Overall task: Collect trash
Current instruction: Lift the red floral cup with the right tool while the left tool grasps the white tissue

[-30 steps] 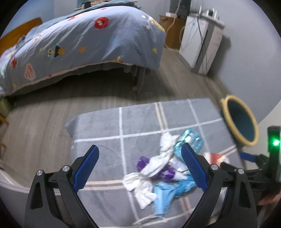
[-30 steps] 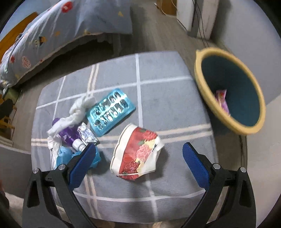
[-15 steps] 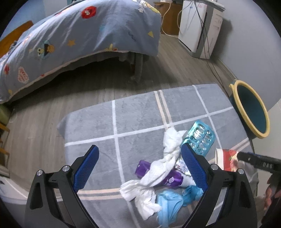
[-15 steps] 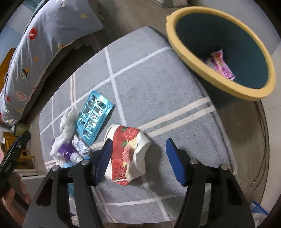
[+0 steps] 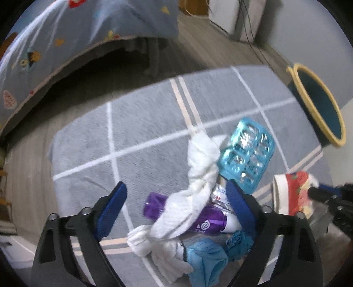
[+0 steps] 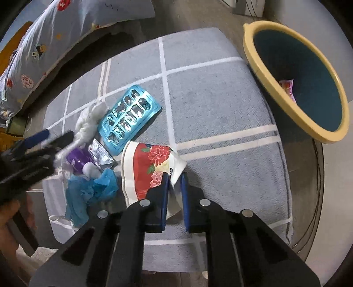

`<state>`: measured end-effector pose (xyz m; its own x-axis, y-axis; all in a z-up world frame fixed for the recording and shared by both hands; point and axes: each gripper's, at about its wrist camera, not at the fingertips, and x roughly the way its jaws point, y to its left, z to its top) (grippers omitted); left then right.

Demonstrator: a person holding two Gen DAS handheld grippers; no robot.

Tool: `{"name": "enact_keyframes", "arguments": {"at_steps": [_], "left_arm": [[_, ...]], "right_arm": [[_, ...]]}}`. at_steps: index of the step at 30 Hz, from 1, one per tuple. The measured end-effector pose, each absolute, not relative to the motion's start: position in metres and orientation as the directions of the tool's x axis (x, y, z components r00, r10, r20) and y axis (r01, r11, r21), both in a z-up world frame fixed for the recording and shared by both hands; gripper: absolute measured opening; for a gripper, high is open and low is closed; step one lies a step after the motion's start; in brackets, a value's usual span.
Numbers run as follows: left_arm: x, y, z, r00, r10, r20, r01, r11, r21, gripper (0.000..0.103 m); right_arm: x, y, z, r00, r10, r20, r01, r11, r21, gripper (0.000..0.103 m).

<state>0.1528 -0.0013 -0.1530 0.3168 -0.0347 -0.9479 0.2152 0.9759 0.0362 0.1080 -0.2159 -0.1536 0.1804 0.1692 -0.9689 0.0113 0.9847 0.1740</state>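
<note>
A crushed red floral paper cup point(image 6: 145, 170) lies on a grey checked cushion point(image 6: 220, 123). My right gripper point(image 6: 175, 181) is shut on the cup's white base edge. The cup also shows in the left wrist view point(image 5: 293, 194). My left gripper point(image 5: 176, 198) is open, straddling a pile: a white tissue point(image 5: 198, 176), a purple bottle point(image 5: 207, 223), a blue mask point(image 5: 205, 262) and a teal blister pack point(image 5: 247, 154). A yellow-rimmed teal bin point(image 6: 295, 77) stands to the right with a pink wrapper point(image 6: 286, 86) inside.
A bed with a patterned blue quilt point(image 5: 66, 44) stands beyond the cushion on the wooden floor point(image 5: 198, 48). A white appliance point(image 5: 231, 15) with cables stands by the far wall. The blister pack point(image 6: 130, 119) lies just left of the cup.
My right gripper has closed from wide open onto the paper cup's base. My left gripper has moved down and closer over the tissue and bottle pile, staying open.
</note>
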Motion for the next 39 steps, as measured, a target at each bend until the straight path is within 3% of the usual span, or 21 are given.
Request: {"name": "enact_keyframes", "arguments": {"at_steps": [1, 3, 7, 9, 25, 39], "left_arm": [[0.154, -0.003, -0.157, 0.3, -0.033, -0.953, 0.226, 0.973, 0.037, 0.068], [0.155, -0.008, -0.168, 0.26, 0.001, -0.966, 0.245, 0.967, 0.067, 0.061], [0.158, -0.009, -0.175, 0.227, 0.053, -0.973, 0.231, 0.967, 0.106, 0.024], [0.159, -0.006, -0.171, 0.234, 0.042, -0.971, 0.2, 0.976, 0.09, 0.014], [0.144, 0.003, -0.088, 0.51, -0.09, -0.855, 0.106, 0.993, -0.042, 0.012], [0.136, -0.017, -0.046, 0.606, -0.208, -0.768, 0.199, 0.974, -0.107, 0.012]], "right_arm": [[0.108, -0.216, -0.149, 0.193, 0.168, -0.967, 0.01, 0.985, 0.173, 0.01], [0.108, -0.216, -0.141, 0.219, 0.175, -0.96, -0.004, 0.984, 0.179, 0.01], [0.105, -0.21, -0.131, 0.252, 0.172, -0.952, -0.047, 0.985, 0.166, 0.01], [0.104, -0.212, -0.128, 0.259, 0.175, -0.95, -0.057, 0.984, 0.166, 0.01], [0.109, -0.223, -0.111, 0.322, 0.175, -0.931, -0.037, 0.984, 0.172, 0.01], [0.114, -0.225, -0.086, 0.407, 0.138, -0.903, -0.049, 0.99, 0.129, 0.01]]}}
